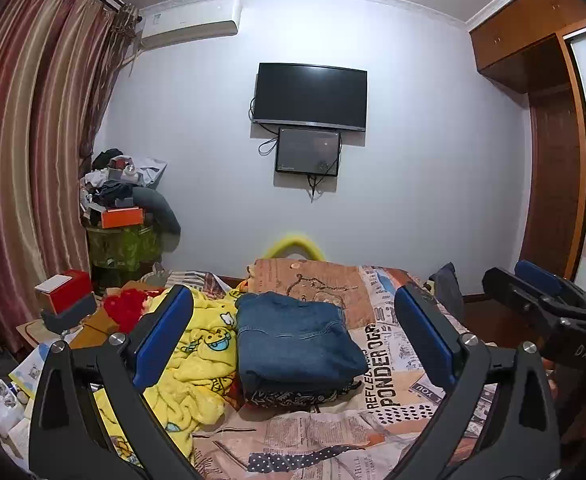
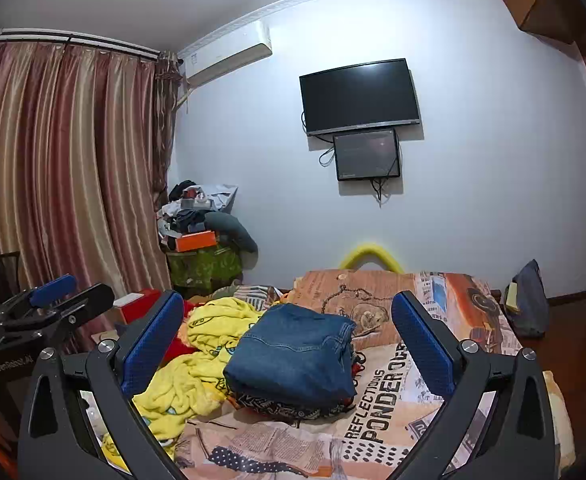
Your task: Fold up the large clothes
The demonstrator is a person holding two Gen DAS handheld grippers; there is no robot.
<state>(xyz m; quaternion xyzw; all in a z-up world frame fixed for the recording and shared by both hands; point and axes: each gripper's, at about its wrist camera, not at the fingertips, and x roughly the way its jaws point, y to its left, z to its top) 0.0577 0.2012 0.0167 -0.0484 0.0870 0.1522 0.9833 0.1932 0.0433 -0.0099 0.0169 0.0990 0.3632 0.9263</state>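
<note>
The left gripper [image 1: 293,332] hangs above the bed with its blue-padded fingers [image 1: 161,336] spread wide and nothing between them. The right gripper [image 2: 289,336] is likewise spread wide and empty; in the left wrist view it shows at 3 o'clock, well apart from the clothes.

Nearest, at 6 o'clock, lies the newspaper-print bedcover in orange and cream [image 1: 317,432], with the words "REFLECTIONS PONDER" at about 4 o'clock. Straight ahead, between the fingers of both grippers, sits the folded blue denim garment [image 1: 297,344], resting on a dark patterned cloth [image 1: 293,396] whose edge shows underneath. Touching it at 9 o'clock is a crumpled yellow fleece blanket with cartoon prints [image 1: 197,360], and beyond that a red fuzzy item [image 1: 127,308].

Farther off at 10 o'clock stand a red and white box [image 1: 67,290] and a heap of clothes and an orange box on a green-covered stand [image 1: 123,216], beside striped maroon curtains [image 1: 25,160]. At 12 o'clock a yellow curved tube [image 1: 293,246] peeks over the bed's far end, under a wall-mounted black television [image 1: 311,96] and a smaller dark screen [image 1: 307,152]. A wooden wardrobe [image 1: 549,128] fills 2 o'clock.
</note>
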